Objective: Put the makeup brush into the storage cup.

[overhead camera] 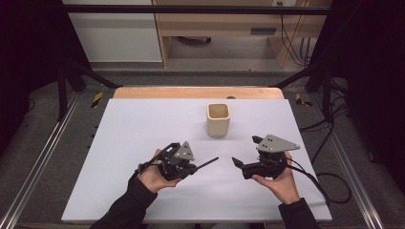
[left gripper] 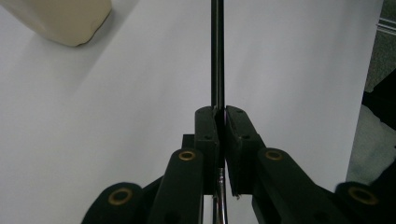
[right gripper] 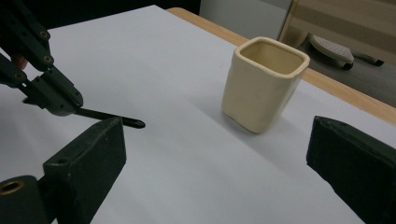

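A thin black rod [overhead camera: 208, 162] sticks out towards the right from my left gripper [overhead camera: 195, 168], which is shut on it just above the white table sheet [overhead camera: 143, 124]. In the left gripper view the rod [left gripper: 217, 51] runs straight up from between the closed jaws of the left gripper [left gripper: 221, 112]. My right gripper [overhead camera: 245, 150] is held to the right of the rod's tip, open and empty. In the right gripper view its jaws stand wide apart around the right gripper [right gripper: 217, 128] midpoint, with the rod [right gripper: 112, 117] at left. A cream square cup [overhead camera: 218, 119] stands upright beyond both grippers.
The cup [right gripper: 261, 84] is empty inside as far as I can see, and its base corner [left gripper: 60, 18] shows at top left of the left gripper view. A wooden table edge [overhead camera: 191, 92] runs behind the sheet. Cables [overhead camera: 329, 186] trail off to the right.
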Tool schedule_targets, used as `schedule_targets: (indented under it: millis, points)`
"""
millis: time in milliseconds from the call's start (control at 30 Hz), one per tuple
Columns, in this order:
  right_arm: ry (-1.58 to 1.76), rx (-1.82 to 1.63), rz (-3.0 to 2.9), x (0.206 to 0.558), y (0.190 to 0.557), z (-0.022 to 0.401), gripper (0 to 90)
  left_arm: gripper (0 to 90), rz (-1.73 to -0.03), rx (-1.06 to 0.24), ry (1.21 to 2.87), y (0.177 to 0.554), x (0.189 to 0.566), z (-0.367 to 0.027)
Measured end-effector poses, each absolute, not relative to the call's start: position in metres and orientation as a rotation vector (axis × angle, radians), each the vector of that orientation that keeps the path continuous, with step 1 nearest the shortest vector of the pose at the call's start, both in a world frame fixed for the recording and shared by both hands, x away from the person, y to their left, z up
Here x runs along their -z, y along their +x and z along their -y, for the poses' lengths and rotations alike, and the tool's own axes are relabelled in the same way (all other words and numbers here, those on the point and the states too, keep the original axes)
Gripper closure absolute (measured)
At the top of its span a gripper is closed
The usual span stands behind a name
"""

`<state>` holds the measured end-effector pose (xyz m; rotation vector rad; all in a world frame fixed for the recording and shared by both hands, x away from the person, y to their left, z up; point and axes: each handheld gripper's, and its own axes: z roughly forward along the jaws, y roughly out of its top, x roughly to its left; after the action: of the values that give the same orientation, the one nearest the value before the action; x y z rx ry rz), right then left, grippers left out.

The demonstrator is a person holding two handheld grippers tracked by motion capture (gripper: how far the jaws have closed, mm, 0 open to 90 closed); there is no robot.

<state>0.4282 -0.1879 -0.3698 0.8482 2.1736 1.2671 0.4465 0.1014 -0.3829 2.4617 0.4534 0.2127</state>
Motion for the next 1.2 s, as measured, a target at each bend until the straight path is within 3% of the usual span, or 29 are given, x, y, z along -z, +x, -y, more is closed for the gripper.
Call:
schedule_targets:
  millis: [1200]
  points:
    - [0.569, -0.996, -2.395, 0.375, 0.417, 0.14, 11.2, 84.2, -0.349, -0.163, 2.586, 0.451, 0.371, -0.071]
